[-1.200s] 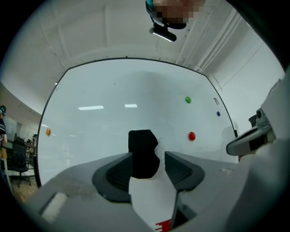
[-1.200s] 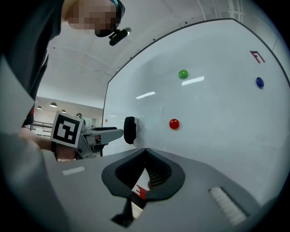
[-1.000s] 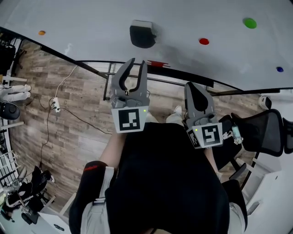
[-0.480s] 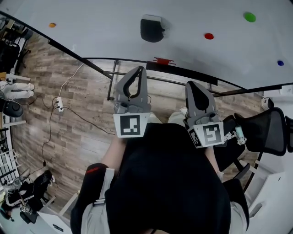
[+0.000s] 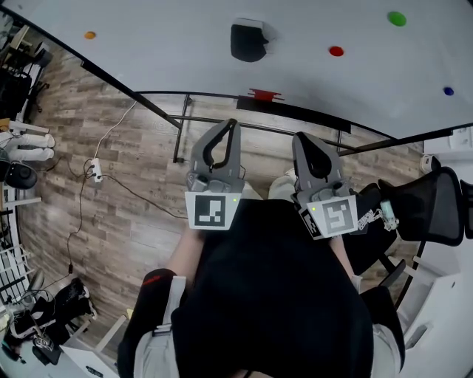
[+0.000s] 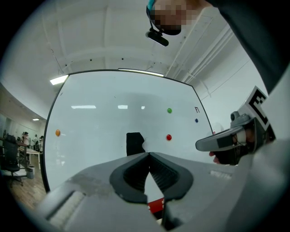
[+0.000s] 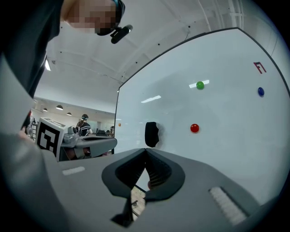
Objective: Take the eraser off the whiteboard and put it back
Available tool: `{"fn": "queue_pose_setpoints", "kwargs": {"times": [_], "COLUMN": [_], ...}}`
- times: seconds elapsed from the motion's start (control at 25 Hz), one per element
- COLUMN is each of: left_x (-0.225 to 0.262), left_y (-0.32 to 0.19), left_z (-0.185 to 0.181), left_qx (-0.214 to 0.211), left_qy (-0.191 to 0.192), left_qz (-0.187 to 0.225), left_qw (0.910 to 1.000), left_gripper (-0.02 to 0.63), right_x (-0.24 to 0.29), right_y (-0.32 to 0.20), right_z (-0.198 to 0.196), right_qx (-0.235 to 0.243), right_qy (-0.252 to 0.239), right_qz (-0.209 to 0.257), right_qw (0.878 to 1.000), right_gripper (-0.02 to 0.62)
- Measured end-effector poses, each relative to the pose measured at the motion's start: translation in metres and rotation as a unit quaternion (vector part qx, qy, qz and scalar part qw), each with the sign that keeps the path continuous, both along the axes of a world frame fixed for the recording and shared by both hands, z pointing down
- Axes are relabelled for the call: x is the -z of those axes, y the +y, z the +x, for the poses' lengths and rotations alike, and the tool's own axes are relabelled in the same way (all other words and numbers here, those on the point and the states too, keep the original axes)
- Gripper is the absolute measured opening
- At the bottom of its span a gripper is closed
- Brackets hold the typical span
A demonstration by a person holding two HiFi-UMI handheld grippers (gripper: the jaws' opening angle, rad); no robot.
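The black eraser point(image 5: 247, 40) sticks to the whiteboard point(image 5: 170, 44), apart from both grippers. In the head view my left gripper point(image 5: 233, 125) is below it, shut with nothing between its jaws. My right gripper point(image 5: 303, 137) is beside it to the right, also shut and empty. The left gripper view shows the eraser point(image 6: 134, 143) just above the closed tips of the left gripper point(image 6: 148, 154), with the board some way off. The right gripper view has the eraser point(image 7: 151, 134) above the closed right gripper point(image 7: 145, 149).
On the board are red point(image 5: 336, 51), green point(image 5: 397, 18), blue point(image 5: 448, 91) and orange point(image 5: 89, 35) magnets. A red object point(image 5: 264, 94) lies on the board's tray. A black office chair point(image 5: 429, 214) stands at the right, and cables point(image 5: 92, 171) run over the wood floor at the left.
The left gripper's jaws were open near the eraser a second ago and are now shut and empty. Both grippers have drawn back from the board, and the eraser stays on it.
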State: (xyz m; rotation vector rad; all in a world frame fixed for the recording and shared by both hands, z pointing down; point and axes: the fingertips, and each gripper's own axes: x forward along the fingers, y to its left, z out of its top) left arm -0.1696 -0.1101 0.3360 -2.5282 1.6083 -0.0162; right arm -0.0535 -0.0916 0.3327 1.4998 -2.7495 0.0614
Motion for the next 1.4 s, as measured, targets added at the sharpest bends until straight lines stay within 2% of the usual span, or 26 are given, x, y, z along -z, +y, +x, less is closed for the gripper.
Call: {"fn": "queue_pose_setpoints", "kwargs": {"times": [0.12, 0.32, 0.52, 0.76, 0.96, 1.2, 1.4], "left_x": [0.0, -0.004, -0.007, -0.005, -0.006, -0.001, -0.004], "left_y": [0.007, 0.017, 0.02, 0.021, 0.016, 0.015, 0.012], "left_z": [0.006, 0.008, 0.003, 0.0, -0.007, -0.004, -0.003], "left_qx": [-0.017, -0.021, -0.011, -0.003, 0.009, 0.007, 0.006], "left_qy": [-0.012, -0.013, -0.007, -0.018, -0.012, -0.016, -0.018], "left_qz": [0.008, 0.007, 0.001, 0.01, 0.001, 0.009, 0.009], "left_qw": [0.9997, 0.9997, 0.9999, 0.9998, 0.9999, 0.9998, 0.9998], "left_gripper": [0.002, 0.003, 0.003, 0.003, 0.002, 0.003, 0.003], "right_x": [0.001, -0.002, -0.004, -0.004, 0.0, 0.005, 0.008], "right_y": [0.004, 0.008, 0.007, 0.002, -0.006, -0.007, -0.013], "right_z": [-0.001, -0.004, -0.014, -0.023, -0.028, -0.033, -0.033], "right_qx": [0.003, 0.011, 0.029, 0.049, 0.053, 0.06, 0.053], "right_qy": [0.0, 0.003, 0.003, 0.003, -0.002, -0.004, 0.013], "right_qz": [0.001, -0.002, -0.002, -0.001, 0.006, 0.01, -0.018], "right_qw": [1.0, 1.0, 1.0, 0.999, 0.999, 0.998, 0.998], "right_gripper": [0.002, 0.002, 0.002, 0.002, 0.002, 0.002, 0.002]}}
